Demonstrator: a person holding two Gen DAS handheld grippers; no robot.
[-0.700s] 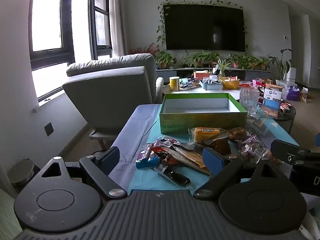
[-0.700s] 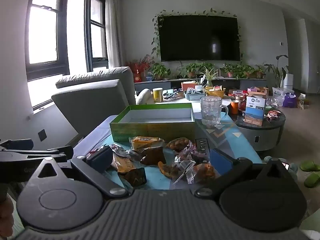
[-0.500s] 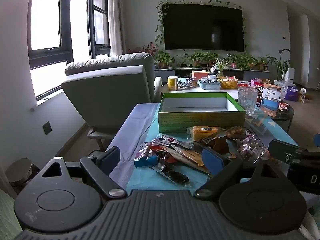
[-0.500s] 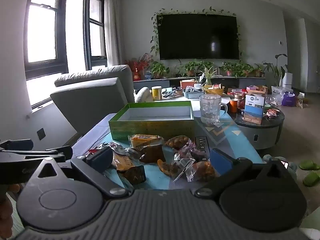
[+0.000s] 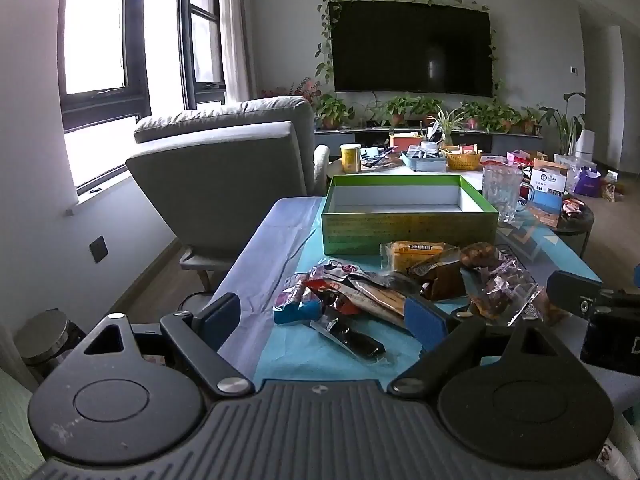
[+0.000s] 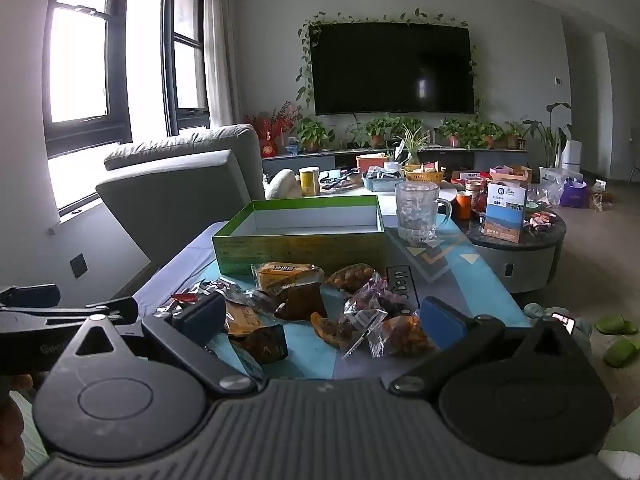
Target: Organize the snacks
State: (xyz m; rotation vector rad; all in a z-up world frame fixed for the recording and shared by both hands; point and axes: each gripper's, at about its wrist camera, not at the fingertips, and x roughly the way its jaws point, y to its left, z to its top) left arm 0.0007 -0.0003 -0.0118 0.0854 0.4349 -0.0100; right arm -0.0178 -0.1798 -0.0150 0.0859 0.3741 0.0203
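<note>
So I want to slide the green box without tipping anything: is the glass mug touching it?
Apart. In the right wrist view the glass mug stands off the far right corner of the green box, with a strip of tablecloth showing between them.

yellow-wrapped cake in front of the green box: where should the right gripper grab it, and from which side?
Best guess: pinch the yellow-wrapped cake across its short sides, coming down from above at its near edge. It lies flat with its long side along the green box, and a brown snack crowds its front. The right gripper is open, holding nothing.
</note>
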